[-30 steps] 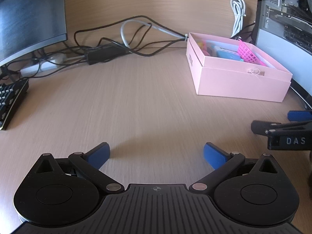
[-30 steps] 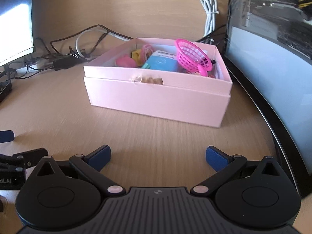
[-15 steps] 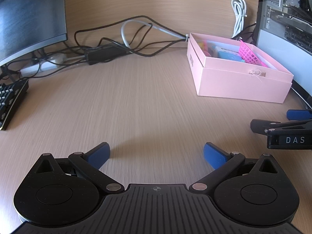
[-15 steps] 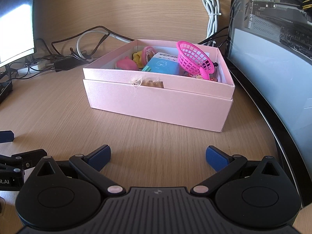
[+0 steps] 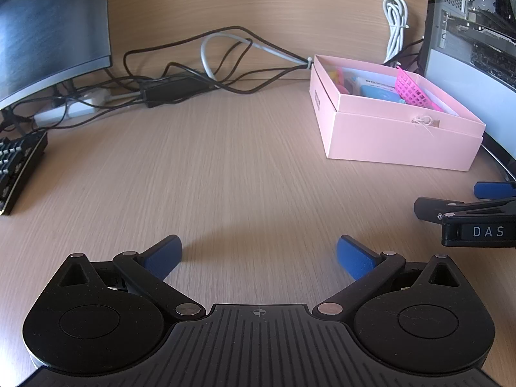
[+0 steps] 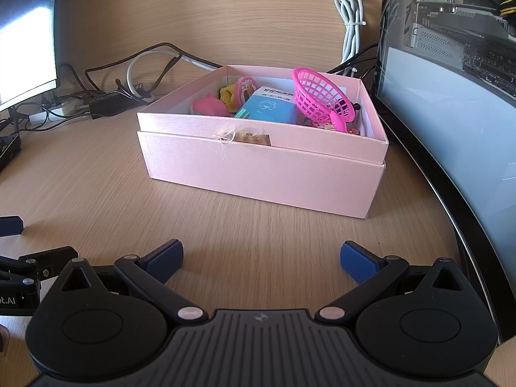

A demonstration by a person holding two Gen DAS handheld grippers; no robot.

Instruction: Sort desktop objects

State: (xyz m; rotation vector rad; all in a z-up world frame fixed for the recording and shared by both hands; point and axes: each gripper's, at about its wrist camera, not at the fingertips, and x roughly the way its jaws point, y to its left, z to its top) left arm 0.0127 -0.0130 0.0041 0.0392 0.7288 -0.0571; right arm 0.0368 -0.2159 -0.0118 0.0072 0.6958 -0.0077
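Pink cardboard formed the box (image 6: 258, 174) at the centre of the right wrist view, already holding a magenta basket (image 6: 319, 96), a blue packet (image 6: 269, 108) and small toys, so the sorting looked largely done. The right gripper (image 6: 261, 258) sat low in frame before it, fingers spread wide and empty. The left gripper (image 5: 258, 254), likewise splayed and holding nothing, faced bare wooden desk (image 5: 225, 167), the box in its upper right.

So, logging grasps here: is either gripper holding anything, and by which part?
Nothing is held. The left gripper and right gripper are both open, empty, over bare desk.
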